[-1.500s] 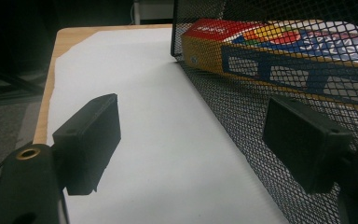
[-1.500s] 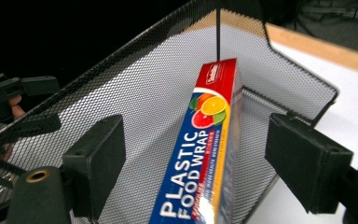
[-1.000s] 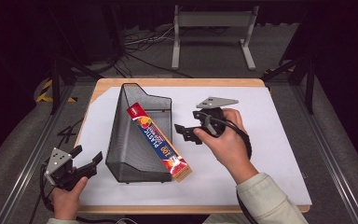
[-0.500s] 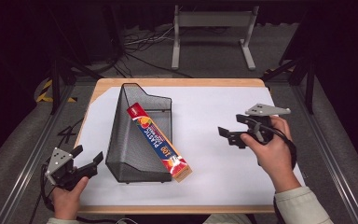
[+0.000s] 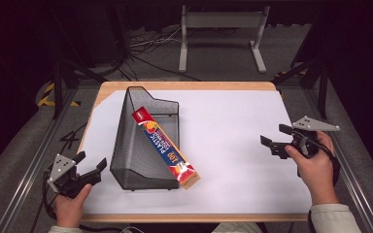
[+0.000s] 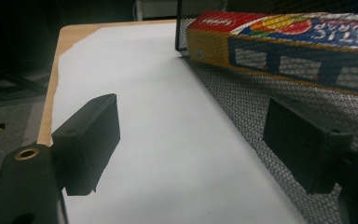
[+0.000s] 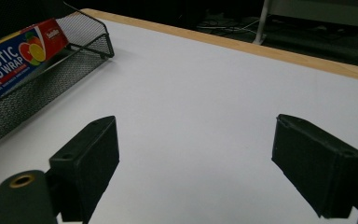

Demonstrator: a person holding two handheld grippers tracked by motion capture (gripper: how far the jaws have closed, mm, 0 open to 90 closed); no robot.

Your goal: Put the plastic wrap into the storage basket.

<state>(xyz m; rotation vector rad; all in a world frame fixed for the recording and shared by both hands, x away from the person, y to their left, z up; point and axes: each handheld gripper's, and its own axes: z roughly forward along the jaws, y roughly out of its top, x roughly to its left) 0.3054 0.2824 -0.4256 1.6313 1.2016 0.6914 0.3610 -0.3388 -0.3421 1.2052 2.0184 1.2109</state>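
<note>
A black wire-mesh basket (image 5: 136,155) stands left of centre on the white sheet. A long plastic food wrap box (image 5: 165,148) lies slanted in it, with its near end poking over the front rim. My left gripper (image 5: 91,162) rests open at the table's front left corner, just left of the basket. Its jaws frame bare sheet beside the mesh wall (image 6: 242,98) and the box (image 6: 284,42). My right gripper (image 5: 273,135) hovers open at the right side of the table, far from the basket. Its jaws have just been opening, with nothing between them (image 7: 196,158). The box (image 7: 14,56) shows far to its left.
The white sheet (image 5: 233,145) covers a wooden table whose edge (image 5: 189,86) shows at the back. A grey metal stand (image 5: 221,22) and cables lie on the floor behind. Metal rails (image 5: 24,170) run along both sides of the table.
My right hand has pulled away from the box and travelled to the right side of the table, slightly lower. The left hand, basket and box have stayed put.
</note>
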